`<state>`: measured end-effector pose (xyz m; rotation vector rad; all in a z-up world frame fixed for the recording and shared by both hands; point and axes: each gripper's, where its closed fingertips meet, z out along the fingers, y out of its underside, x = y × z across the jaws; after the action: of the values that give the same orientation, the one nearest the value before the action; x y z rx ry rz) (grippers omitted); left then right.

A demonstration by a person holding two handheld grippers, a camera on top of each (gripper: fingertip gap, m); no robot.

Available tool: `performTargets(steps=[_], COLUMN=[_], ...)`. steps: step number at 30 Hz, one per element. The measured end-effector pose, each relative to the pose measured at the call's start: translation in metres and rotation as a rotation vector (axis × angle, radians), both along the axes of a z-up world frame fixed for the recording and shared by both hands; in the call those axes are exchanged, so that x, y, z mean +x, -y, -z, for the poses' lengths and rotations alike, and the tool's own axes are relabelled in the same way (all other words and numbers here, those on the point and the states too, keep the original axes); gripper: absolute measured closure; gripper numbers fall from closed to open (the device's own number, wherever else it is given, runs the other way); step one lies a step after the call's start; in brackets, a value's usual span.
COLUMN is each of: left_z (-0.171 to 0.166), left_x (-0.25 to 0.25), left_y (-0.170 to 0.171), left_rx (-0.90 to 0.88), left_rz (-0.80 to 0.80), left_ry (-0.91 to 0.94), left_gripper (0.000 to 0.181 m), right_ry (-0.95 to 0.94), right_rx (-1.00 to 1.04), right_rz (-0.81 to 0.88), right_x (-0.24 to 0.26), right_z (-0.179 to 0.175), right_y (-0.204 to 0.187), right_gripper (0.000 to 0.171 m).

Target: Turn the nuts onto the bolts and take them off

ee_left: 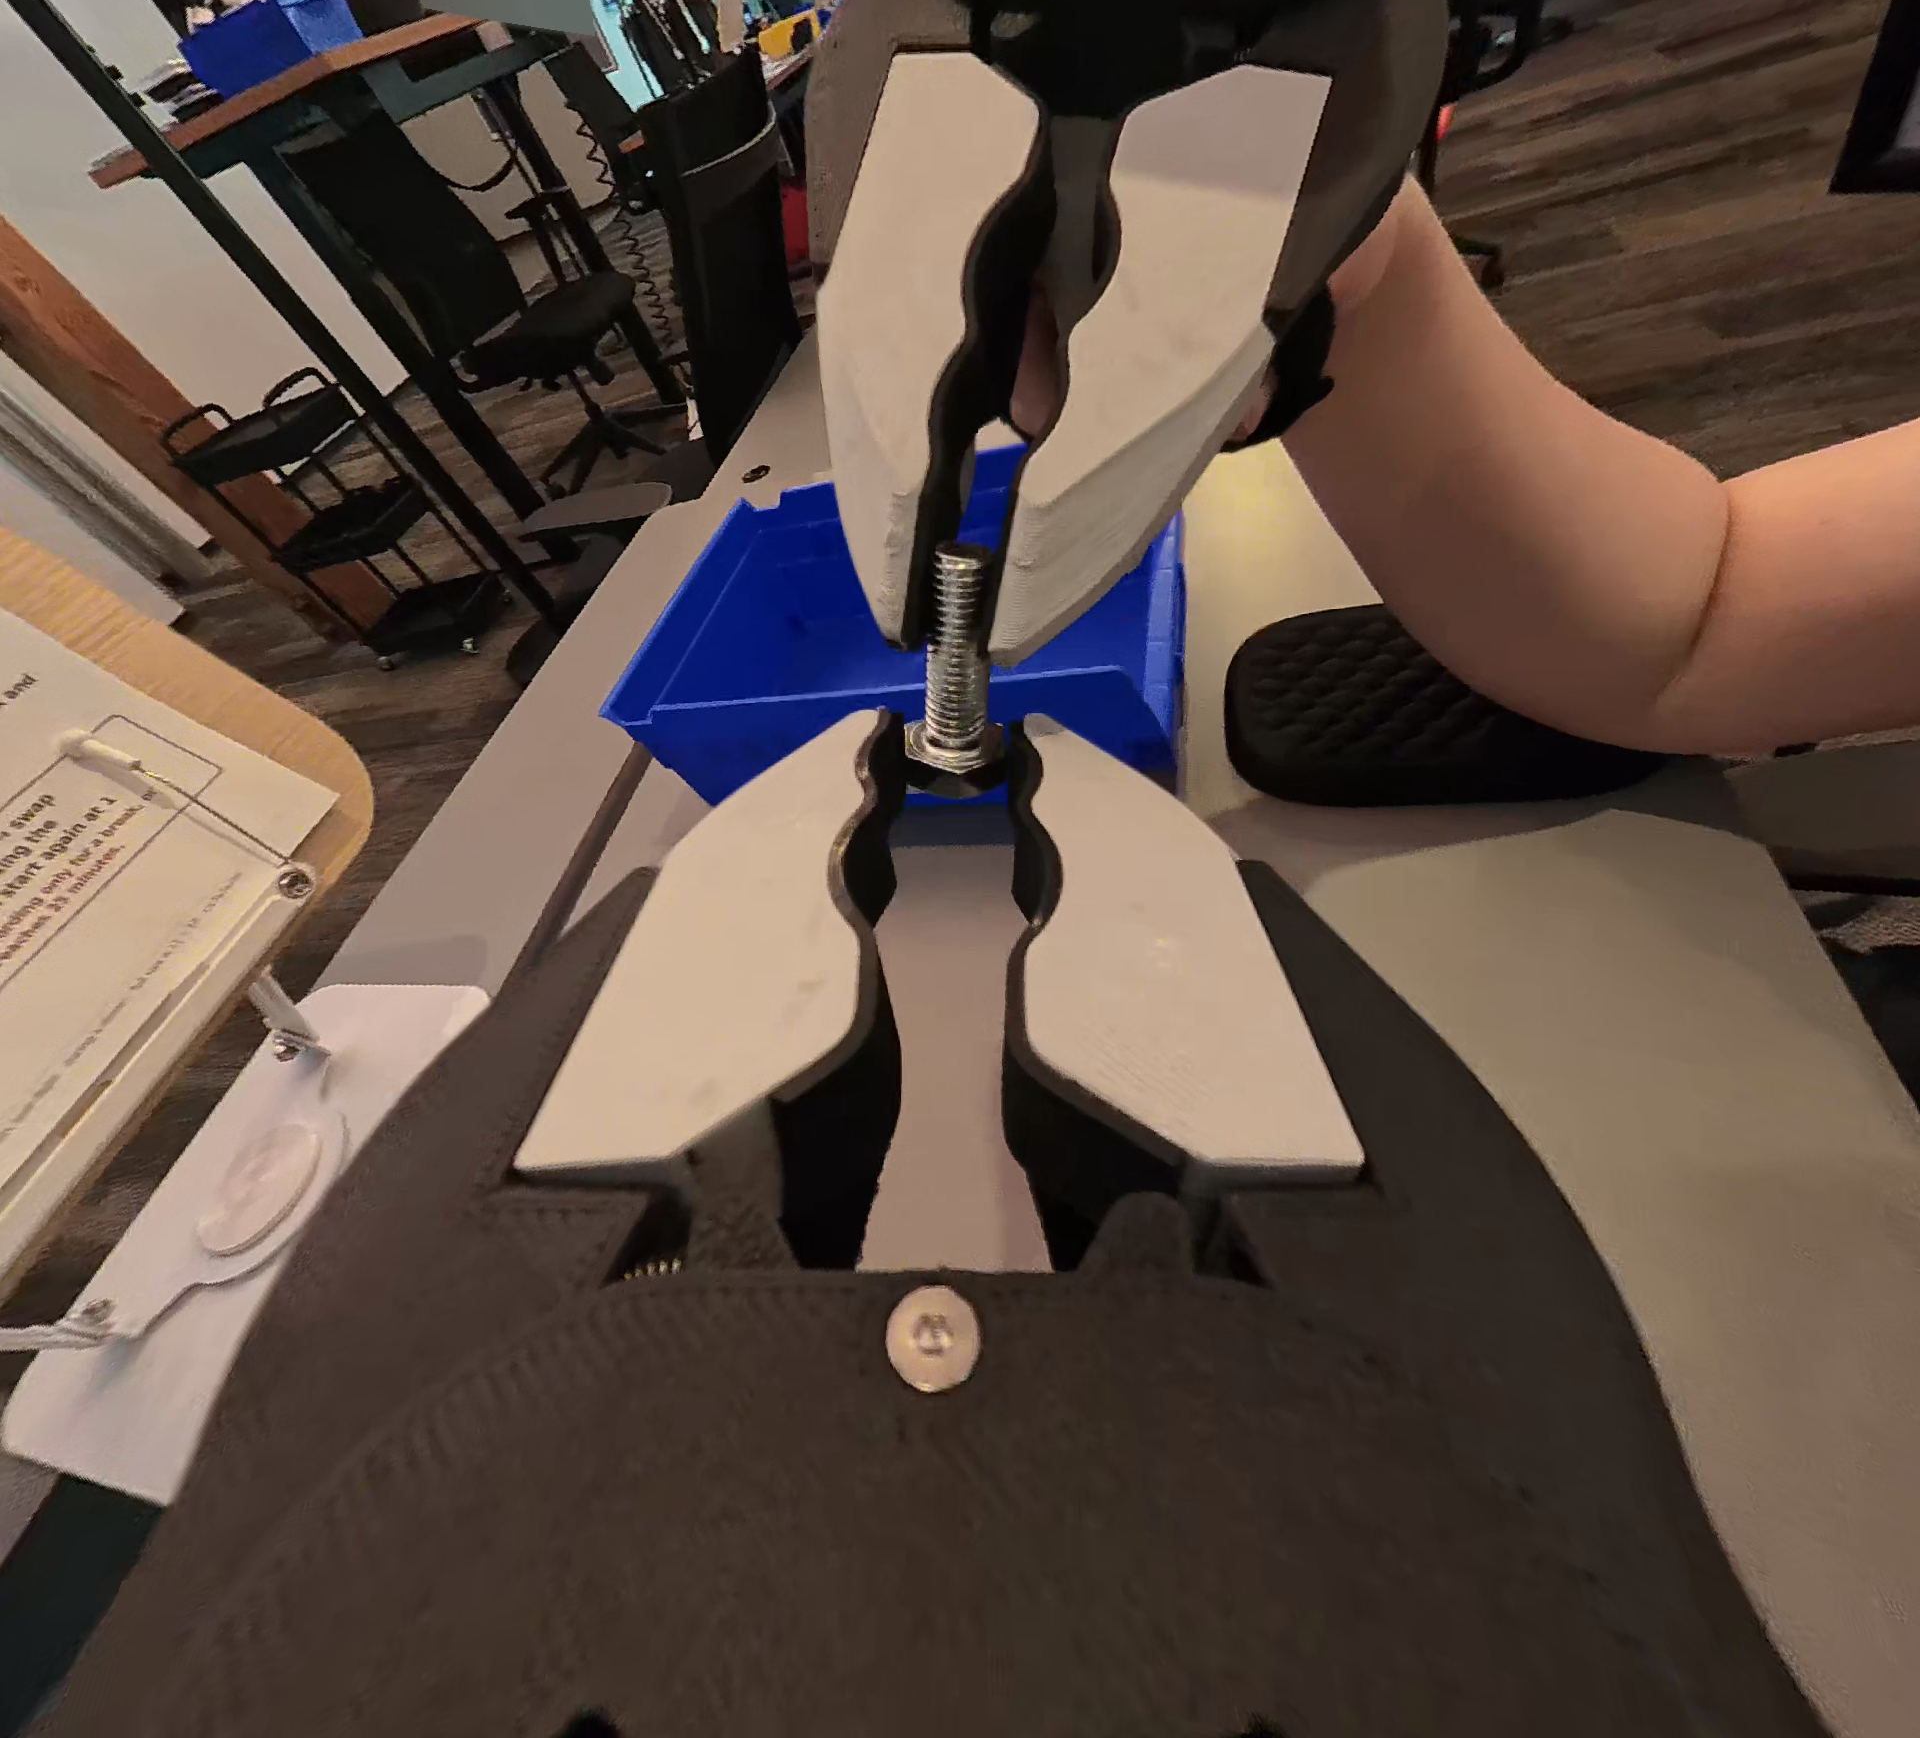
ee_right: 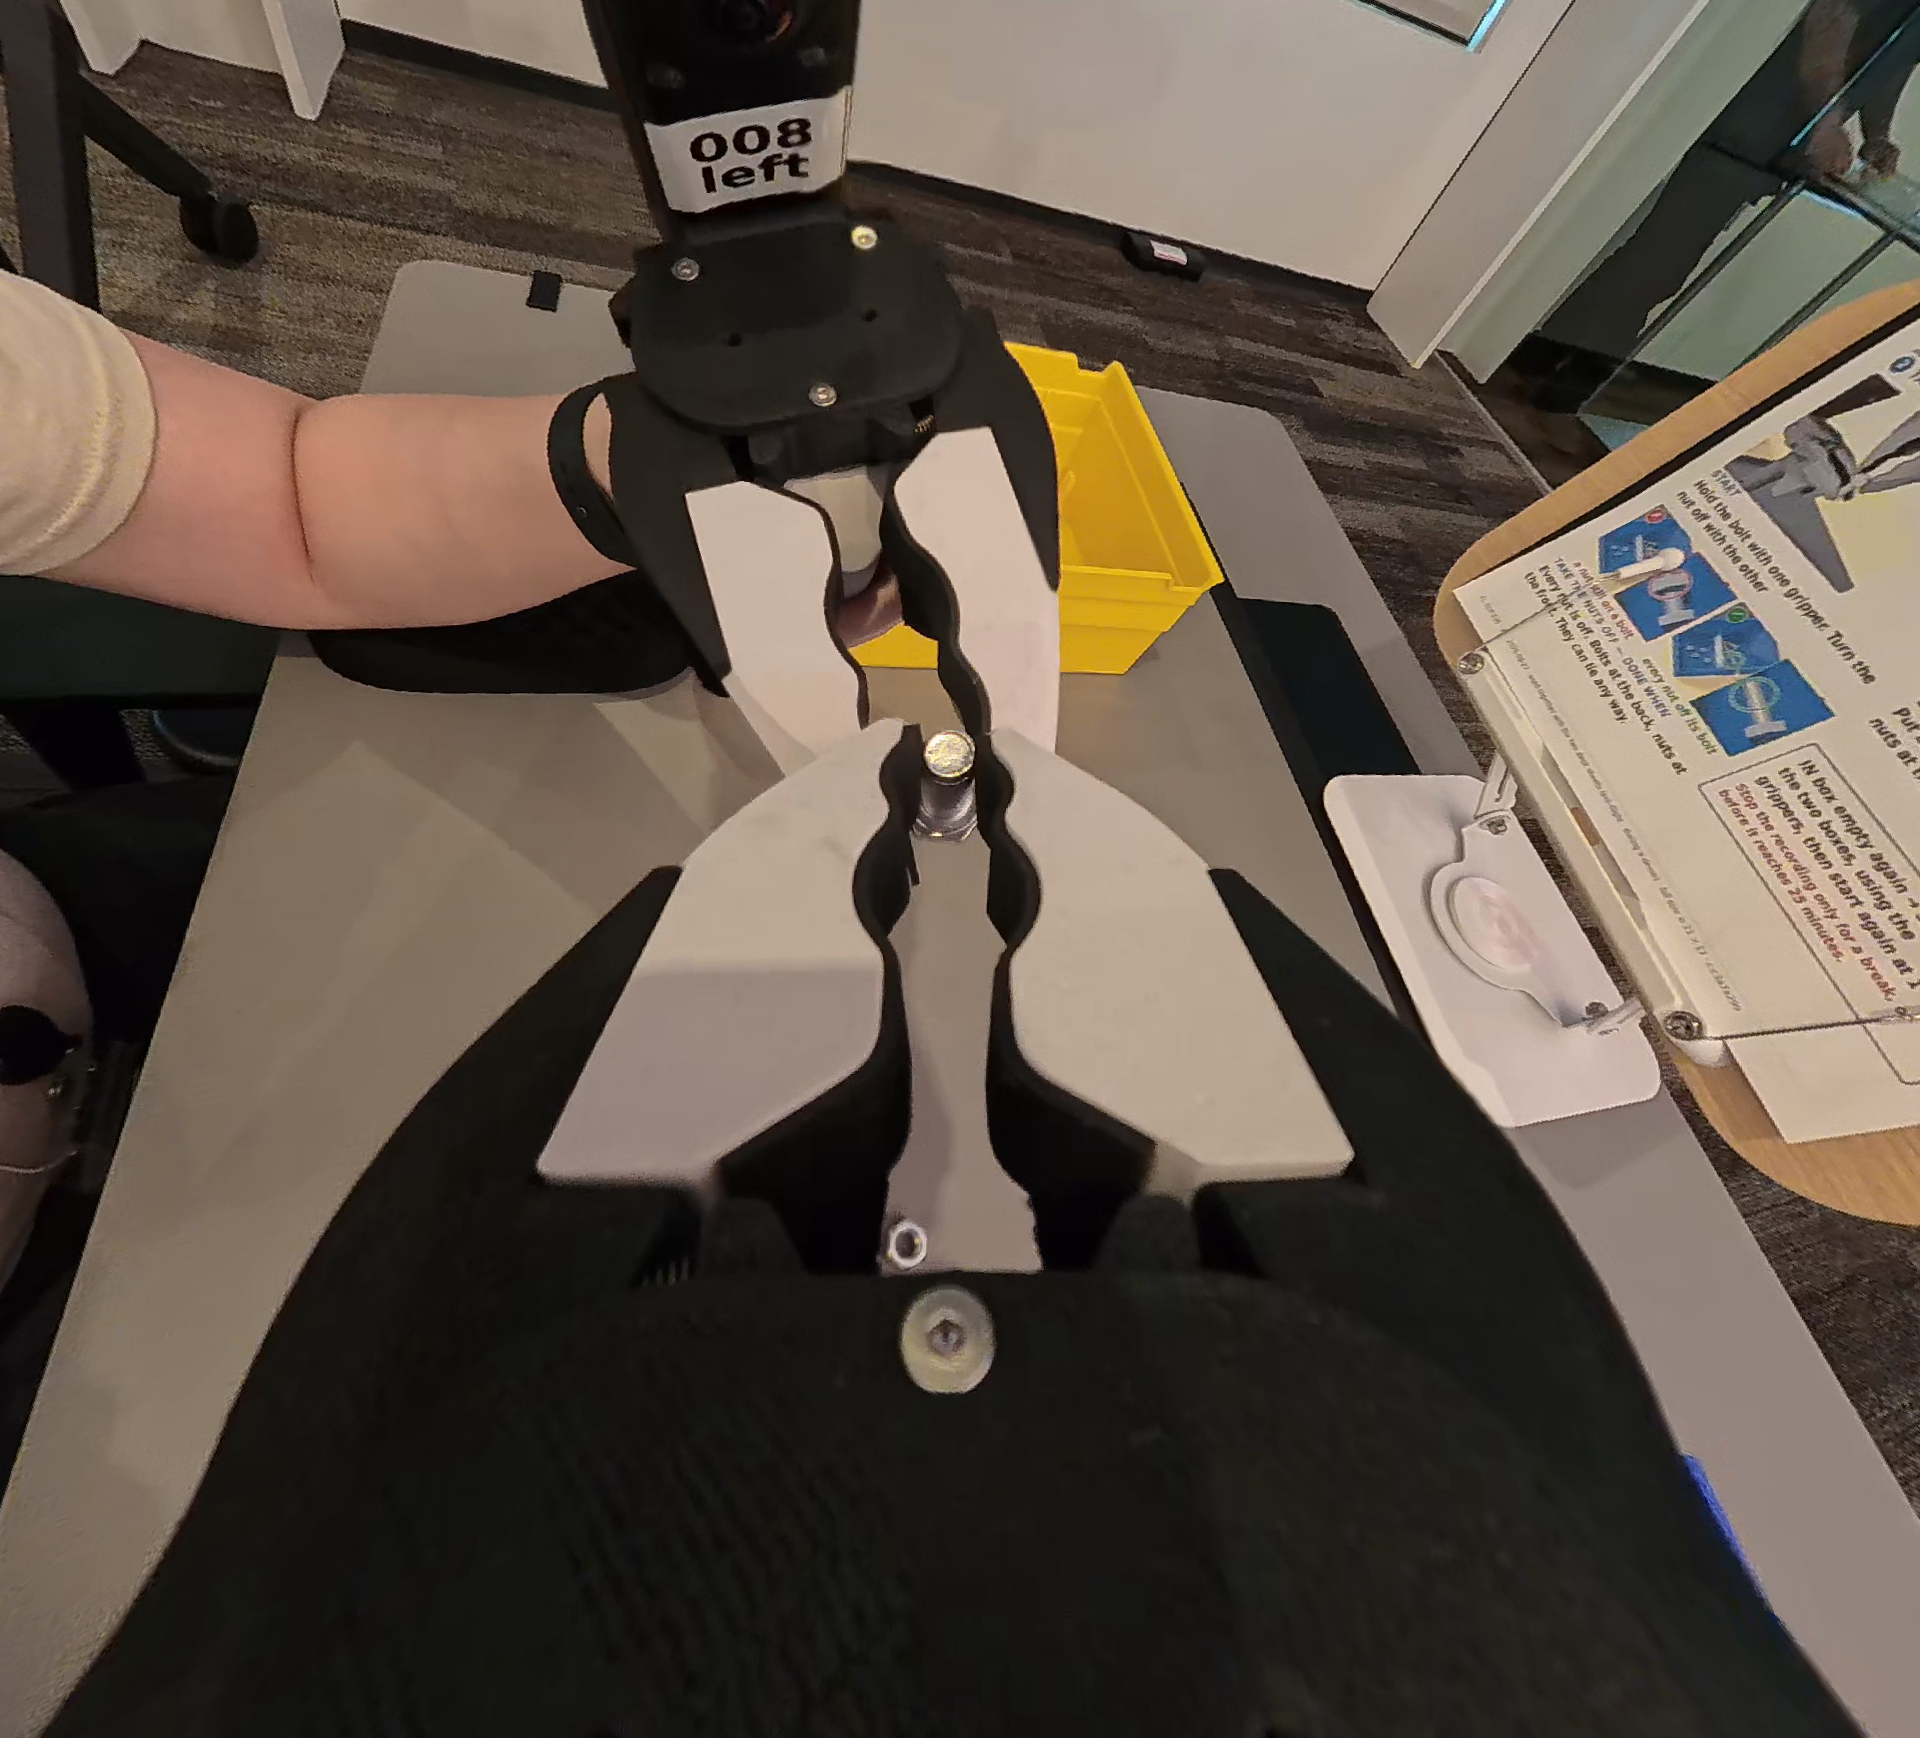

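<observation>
A silver bolt (ee_left: 958, 639) stands between the two grippers above the grey table (ee_left: 1455, 1013). My right gripper (ee_left: 956, 639) comes in from the top of the left wrist view and is shut on the threaded shaft. My left gripper (ee_left: 951, 738) is shut on the hex nut (ee_left: 951, 753), which sits low on the bolt. In the right wrist view, the bolt's round end (ee_right: 951, 753) shows between my right gripper's (ee_right: 943, 758) tips, with the nut (ee_right: 940, 828) just below. The left gripper (ee_right: 935, 724) faces it from above. A loose nut (ee_right: 906, 1243) lies on the table.
A blue bin (ee_left: 790, 639) stands behind the bolt, and a yellow bin (ee_right: 1132, 566) on the opposite side. A black wrist pad (ee_left: 1382, 701) lies under a person's forearm (ee_left: 1558, 493). An instruction sheet on a wooden board (ee_right: 1714, 753) and its white stand base (ee_right: 1486, 950) sit beside the table. The grippers are tip to tip, or close to it.
</observation>
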<state>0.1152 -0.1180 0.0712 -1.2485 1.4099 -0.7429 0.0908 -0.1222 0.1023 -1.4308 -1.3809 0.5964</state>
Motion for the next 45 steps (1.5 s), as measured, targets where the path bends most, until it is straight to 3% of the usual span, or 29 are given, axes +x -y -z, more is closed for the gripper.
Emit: performTargets(steps=[4,8,12,14,19,24,28,34,45], left_z=[-0.009,-0.016,-0.036,-0.050,-0.080,-0.094,-0.091,-0.083,-0.072], left_x=[-0.001,-0.008,-0.035,-0.056,-0.104,-0.126,-0.123,-0.116,-0.112], left_y=[0.001,-0.009,-0.030,-0.038,-0.041,-0.035,-0.033,-0.037,-0.051], left_rx=[-0.006,0.005,-0.032,-0.054,-0.036,-0.030,-0.042,-0.063,-0.035], left_rz=[-0.001,-0.044,-0.143,-0.187,-0.251,-0.250,-0.225,-0.204,-0.252], left_ry=[0.047,0.079,0.144,0.186,0.265,0.304,0.286,0.262,0.236], left_gripper=[0.163,0.163,0.162,0.163,0.163,0.163,0.163,0.163,0.163], right_ry=[-0.052,-0.100,-0.106,0.067,0.655,1.001,1.037,1.104,1.113], right_rx=[0.039,0.108,0.072,-0.060,-0.260,-0.434,-0.486,-0.506,-0.459], right_rz=[0.003,0.045,0.051,0.033,0.057,0.155,0.141,0.132,0.118], right_x=[0.000,0.005,0.014,0.021,0.045,0.073,0.075,0.079,0.078], right_z=[-0.009,-0.019,-0.011,0.028,0.161,0.234,0.249,0.264,0.266], right_y=[-0.001,-0.008,-0.018,-0.022,-0.041,-0.049,-0.046,-0.045,-0.051], right_gripper=[0.159,0.144,0.146,0.157,0.151,0.149,0.137,0.134,0.153])
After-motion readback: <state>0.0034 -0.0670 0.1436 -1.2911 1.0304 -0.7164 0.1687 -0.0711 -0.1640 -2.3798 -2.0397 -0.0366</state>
